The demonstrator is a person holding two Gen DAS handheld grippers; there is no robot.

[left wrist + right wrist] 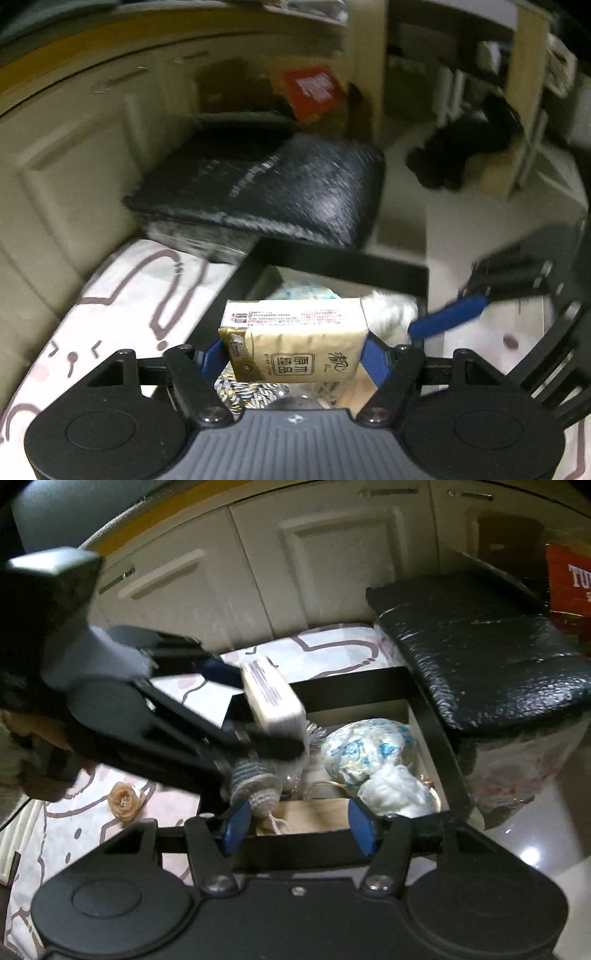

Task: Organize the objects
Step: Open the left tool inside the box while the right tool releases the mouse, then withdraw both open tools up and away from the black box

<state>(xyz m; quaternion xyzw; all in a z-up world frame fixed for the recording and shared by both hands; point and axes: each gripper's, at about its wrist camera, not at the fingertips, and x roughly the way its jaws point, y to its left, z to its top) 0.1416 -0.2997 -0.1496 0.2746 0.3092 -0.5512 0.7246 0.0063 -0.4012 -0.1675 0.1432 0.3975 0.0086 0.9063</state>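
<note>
Tissues: I see the tissue pack (295, 341) clamped between the blue pads of the left gripper (295, 354), one pad on each short side, printed face toward the camera. It hangs over the open storage box (369, 269), above its near-left corner. From the right wrist view the same pack (275, 698) sits tilted above the box's left rim (332, 688).

The right gripper (297, 825) stands released, jaws apart with nothing between the pads, poised over the box's front edge.

Inside the box: a grey knitted piece (255, 782) at the front left, a blue-patterned bundle (364, 749) mid-box, and a white fluffy lump (395, 790), possibly yarn, though blur limits this. The padded black lid (480, 646) lies just beyond the box's right side. A small tan rosette (123, 803) lies on the patterned sheet (74, 830) left of the box.
</note>
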